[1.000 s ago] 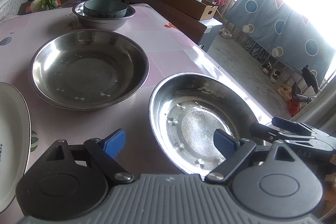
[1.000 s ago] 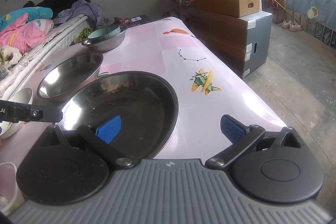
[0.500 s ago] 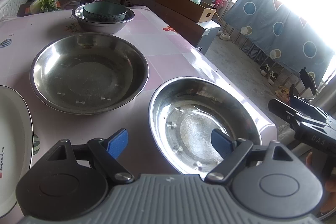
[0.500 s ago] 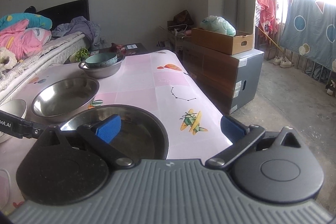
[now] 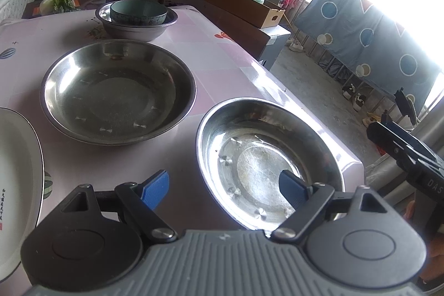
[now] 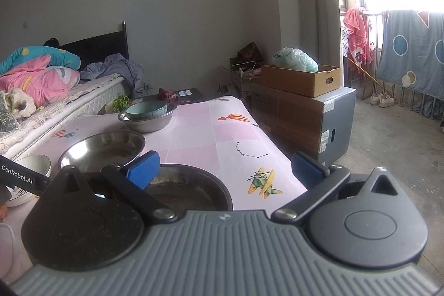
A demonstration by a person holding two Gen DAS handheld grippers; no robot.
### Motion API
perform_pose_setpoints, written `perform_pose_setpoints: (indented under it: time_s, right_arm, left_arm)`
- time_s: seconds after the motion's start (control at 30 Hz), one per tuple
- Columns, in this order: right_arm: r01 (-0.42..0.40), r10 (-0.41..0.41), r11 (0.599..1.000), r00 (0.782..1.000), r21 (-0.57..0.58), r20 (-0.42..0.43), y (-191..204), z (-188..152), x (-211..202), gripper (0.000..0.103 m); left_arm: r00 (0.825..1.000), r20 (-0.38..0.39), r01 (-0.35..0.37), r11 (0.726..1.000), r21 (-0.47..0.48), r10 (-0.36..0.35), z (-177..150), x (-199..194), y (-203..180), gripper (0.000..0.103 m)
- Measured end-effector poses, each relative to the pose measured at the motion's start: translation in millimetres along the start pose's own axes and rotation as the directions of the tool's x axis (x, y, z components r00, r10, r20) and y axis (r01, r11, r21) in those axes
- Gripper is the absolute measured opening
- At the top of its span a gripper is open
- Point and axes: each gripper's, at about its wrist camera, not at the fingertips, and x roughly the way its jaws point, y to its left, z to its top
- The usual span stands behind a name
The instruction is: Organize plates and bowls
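Plates and bowls line my pink table (image 5: 222,57): a white plate (image 5: 16,179) at the left edge of the left view, a wide steel bowl (image 5: 118,90) centre, another steel bowl (image 5: 269,157) lower right, and a teal bowl (image 5: 138,11) nested in a steel basin (image 5: 136,25) at the top. My left gripper (image 5: 223,186) tilts down, jaws wide, straddling the near bowl's rim, gripping nothing. My right gripper (image 6: 226,167) sits nearly level, spread wide, empty.

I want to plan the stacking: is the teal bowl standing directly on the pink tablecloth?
No, the teal bowl sits inside a steel bowl at the far end of the table.
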Motion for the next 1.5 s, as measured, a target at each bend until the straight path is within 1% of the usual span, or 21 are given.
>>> perform_pose_setpoints:
  time_s: [0.07, 0.17, 0.3, 0.4, 0.47, 0.6, 0.67, 0.73, 0.8, 0.83, 0.9, 0.97, 1.07, 1.17, 1.23, 1.3, 1.33, 1.37, 1.5]
  right_arm:
    - [-0.006, 0.007, 1.0, 0.999, 0.02, -0.038, 0, 0, 3, 0.102]
    - [0.007, -0.005, 1.0, 0.995, 0.024, -0.099, 0, -1, 10, 0.102]
    - [0.023, -0.016, 0.999, 0.982, 0.034, -0.188, 0, -5, 21, 0.102]
    - [0.041, -0.034, 0.999, 0.974, 0.028, -0.222, -1, -11, 26, 0.102]
    - [0.044, -0.042, 0.999, 0.972, 0.005, -0.23, 1, -13, 28, 0.102]
    - [0.052, -0.063, 0.997, 0.96, -0.05, -0.271, 5, -14, 34, 0.102]
    - [0.079, -0.092, 0.995, 0.956, -0.058, -0.279, 6, -13, 37, 0.102]
    - [0.138, -0.155, 0.987, 0.947, -0.08, -0.282, 7, -12, 40, 0.102]
    - [0.197, -0.223, 0.973, 0.94, -0.123, -0.257, 8, -12, 41, 0.102]
    - [0.208, -0.241, 0.966, 0.939, -0.152, -0.246, 9, -12, 41, 0.102]
    - [0.183, -0.226, 0.965, 0.944, -0.189, -0.239, 10, -12, 41, 0.102]
    - [0.135, -0.176, 0.975, 0.954, -0.178, -0.243, 8, -12, 39, 0.102]
    - [0.066, -0.091, 0.992, 0.962, -0.106, -0.259, 2, -11, 37, 0.102]
    - [0.017, -0.016, 1.0, 0.969, 0.0, -0.246, -6, -10, 34, 0.102]
    - [0.009, -0.002, 1.0, 0.967, 0.028, -0.255, -7, -12, 36, 0.102]
    - [0.006, 0.001, 1.0, 0.965, 0.027, -0.262, -5, -15, 38, 0.101]
    - [0.001, 0.006, 1.0, 0.964, 0.025, -0.267, -4, -17, 38, 0.099]
    - [-0.008, 0.015, 1.0, 0.962, 0.024, -0.272, -2, -19, 40, 0.096]
    - [-0.034, 0.042, 0.999, 0.953, 0.034, -0.299, 2, -24, 48, 0.083]
  left_arm:
    - [1.0, -0.002, 0.003, 1.0, -0.003, -0.003, 0, 1, 1, 0.088]
    - [1.0, -0.007, 0.003, 1.0, -0.007, -0.003, -1, 3, 2, 0.088]
    - [1.0, -0.013, 0.003, 1.0, -0.008, -0.003, -1, 5, 3, 0.088]
    - [1.0, -0.018, 0.001, 1.0, -0.01, -0.001, -2, 6, 3, 0.088]
    - [1.0, -0.021, 0.0, 1.0, -0.011, 0.0, -2, 6, 4, 0.088]
    - [1.0, -0.023, -0.002, 1.0, -0.014, 0.002, -2, 7, 4, 0.088]
    - [1.0, -0.023, -0.004, 1.0, -0.013, 0.004, -2, 7, 4, 0.088]
    - [1.0, -0.022, -0.006, 1.0, -0.012, 0.006, -2, 6, 4, 0.088]
    - [1.0, -0.02, -0.008, 1.0, -0.013, 0.007, -2, 6, 4, 0.088]
    - [1.0, -0.02, -0.008, 1.0, -0.013, 0.008, -2, 5, 5, 0.088]
    - [1.0, -0.02, -0.007, 1.0, -0.013, 0.007, -2, 5, 5, 0.088]
    - [1.0, -0.021, -0.006, 1.0, -0.013, 0.006, -2, 5, 5, 0.088]
    - [1.0, -0.019, -0.006, 1.0, -0.009, 0.006, -1, 4, 5, 0.088]
    - [1.0, -0.019, -0.009, 1.0, -0.007, 0.009, 0, 5, 6, 0.088]
    - [1.0, -0.025, -0.009, 1.0, 0.0, 0.009, 1, 6, 6, 0.088]
    - [0.999, -0.04, -0.004, 1.0, 0.01, 0.005, 2, 10, 6, 0.088]
    - [0.999, -0.053, 0.0, 1.0, 0.015, 0.001, 2, 13, 5, 0.088]
    - [0.998, -0.062, 0.003, 1.0, 0.016, -0.002, 2, 15, 5, 0.087]
    - [0.996, -0.09, 0.004, 1.0, 0.02, -0.002, 4, 23, 4, 0.075]
